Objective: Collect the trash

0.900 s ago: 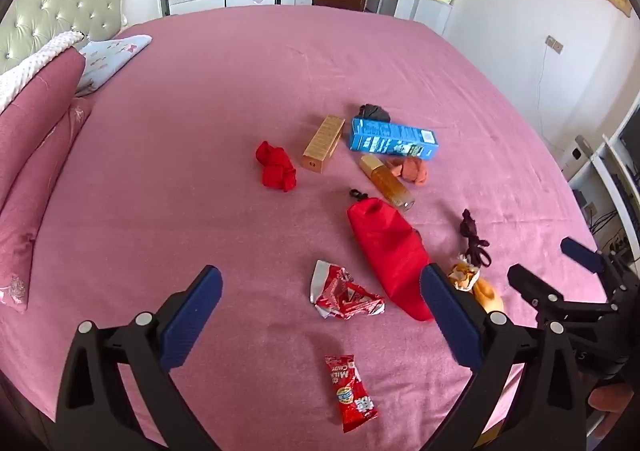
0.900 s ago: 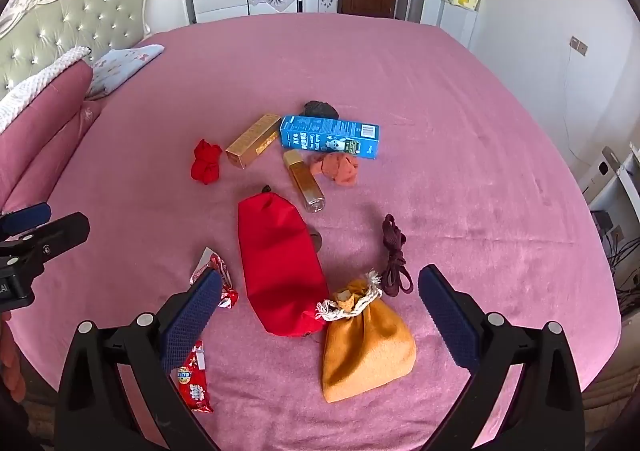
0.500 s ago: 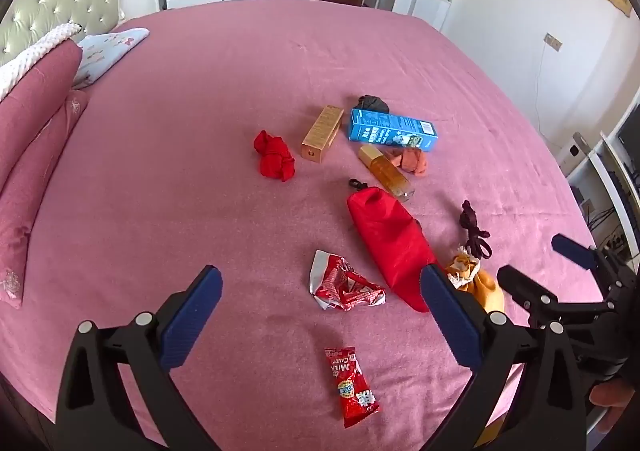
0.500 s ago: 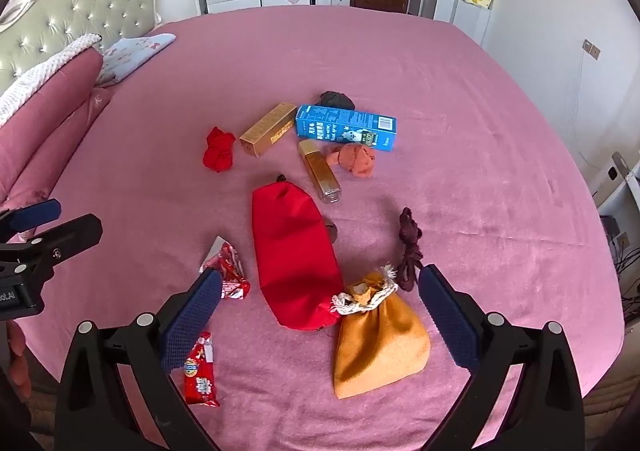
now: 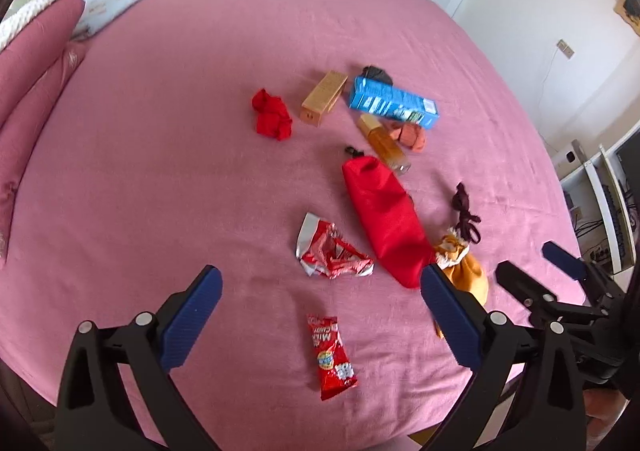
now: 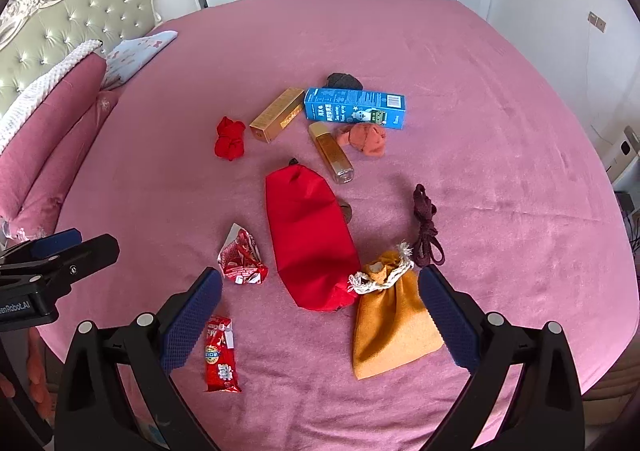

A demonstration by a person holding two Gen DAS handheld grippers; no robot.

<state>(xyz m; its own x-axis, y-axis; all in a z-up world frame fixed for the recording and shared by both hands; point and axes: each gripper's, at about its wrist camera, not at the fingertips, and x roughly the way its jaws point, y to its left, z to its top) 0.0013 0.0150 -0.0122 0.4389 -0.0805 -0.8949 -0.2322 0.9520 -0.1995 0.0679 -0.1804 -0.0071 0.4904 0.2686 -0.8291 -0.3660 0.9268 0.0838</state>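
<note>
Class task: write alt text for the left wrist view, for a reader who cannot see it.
The open left gripper hovers over a pink bed, above a crumpled red wrapper and a red candy packet. Beyond lie a red pouch, boxes and small cloth items.

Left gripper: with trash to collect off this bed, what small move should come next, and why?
Probably lower the left gripper onto the flat red candy packet. Its jaws stand wide open and empty, the packet lies just below and between the fingers, and nothing touches it. The crumpled red wrapper lies farther up the pink bedspread.
</note>
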